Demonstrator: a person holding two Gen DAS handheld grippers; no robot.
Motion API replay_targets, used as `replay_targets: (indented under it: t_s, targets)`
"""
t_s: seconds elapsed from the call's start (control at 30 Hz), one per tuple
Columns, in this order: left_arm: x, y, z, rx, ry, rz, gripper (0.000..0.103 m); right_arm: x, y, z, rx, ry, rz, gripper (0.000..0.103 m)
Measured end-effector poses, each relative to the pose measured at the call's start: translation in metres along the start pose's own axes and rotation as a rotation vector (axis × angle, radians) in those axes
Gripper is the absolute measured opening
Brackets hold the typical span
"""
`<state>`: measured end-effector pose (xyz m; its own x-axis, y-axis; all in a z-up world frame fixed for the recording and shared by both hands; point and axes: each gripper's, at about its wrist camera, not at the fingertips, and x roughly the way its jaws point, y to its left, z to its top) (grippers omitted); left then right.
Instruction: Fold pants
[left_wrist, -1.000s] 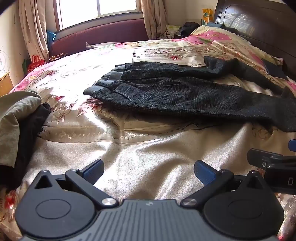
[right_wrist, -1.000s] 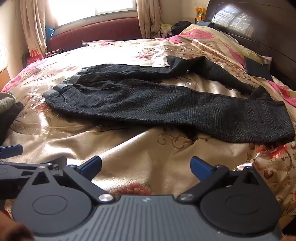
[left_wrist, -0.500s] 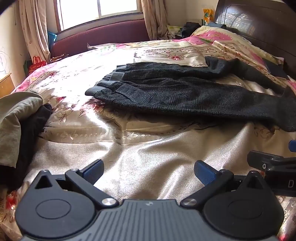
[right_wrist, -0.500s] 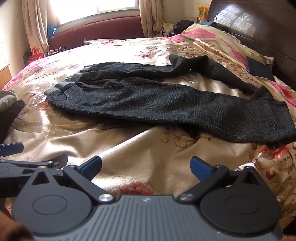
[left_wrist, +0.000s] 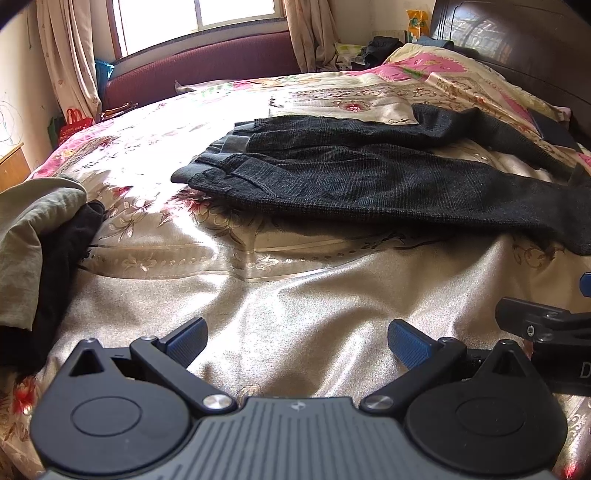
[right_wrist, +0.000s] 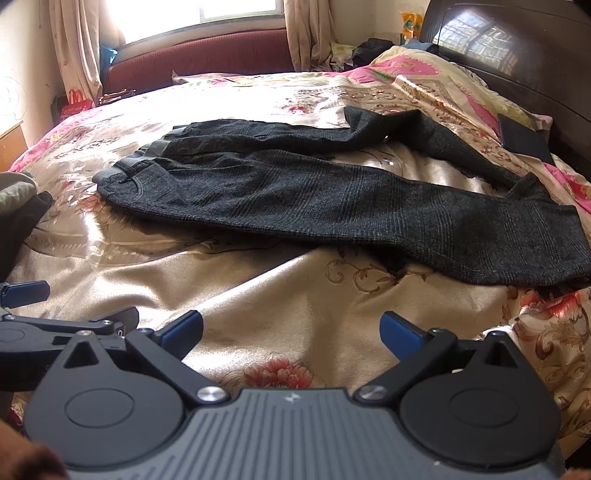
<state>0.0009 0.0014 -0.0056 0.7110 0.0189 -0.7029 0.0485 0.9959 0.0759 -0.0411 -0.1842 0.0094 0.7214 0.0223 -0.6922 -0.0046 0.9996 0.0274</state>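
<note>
Dark grey checked pants (left_wrist: 351, 177) lie spread on the floral bedspread, waistband to the left, legs running right; they also show in the right wrist view (right_wrist: 314, 192). The far leg bends over at the back right. My left gripper (left_wrist: 297, 338) is open and empty, low over the bed in front of the pants. My right gripper (right_wrist: 290, 330) is open and empty, beside the left one. Neither touches the pants. Part of the right gripper shows at the left wrist view's right edge (left_wrist: 543, 332).
A pile of olive and black clothes (left_wrist: 33, 240) lies at the left edge of the bed. A dark wooden headboard (right_wrist: 517, 55) stands at the right. A dark flat object (right_wrist: 524, 140) lies near it. A maroon padded bench (left_wrist: 199, 70) stands under the window.
Both grippers have edged slightly forward and up toward the pants; the pants sit a little lower in both views. The jaws stay open. The pants have not moved.
</note>
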Motion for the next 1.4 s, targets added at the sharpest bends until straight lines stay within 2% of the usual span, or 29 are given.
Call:
replay_targets:
  t_s: [1.13,1.4]
  targets:
    - [0.0049,0.0009,-0.0037,-0.002,0.03,0.0,0.103,0.0037,0.0014,-0.001,-0.005,0.019,0.013,0.101]
    - [0.0084,0.0081,0.0042,0.004,0.02,0.02,0.103,0.007,0.007,0.0045,-0.018,0.011,0.043,0.101]
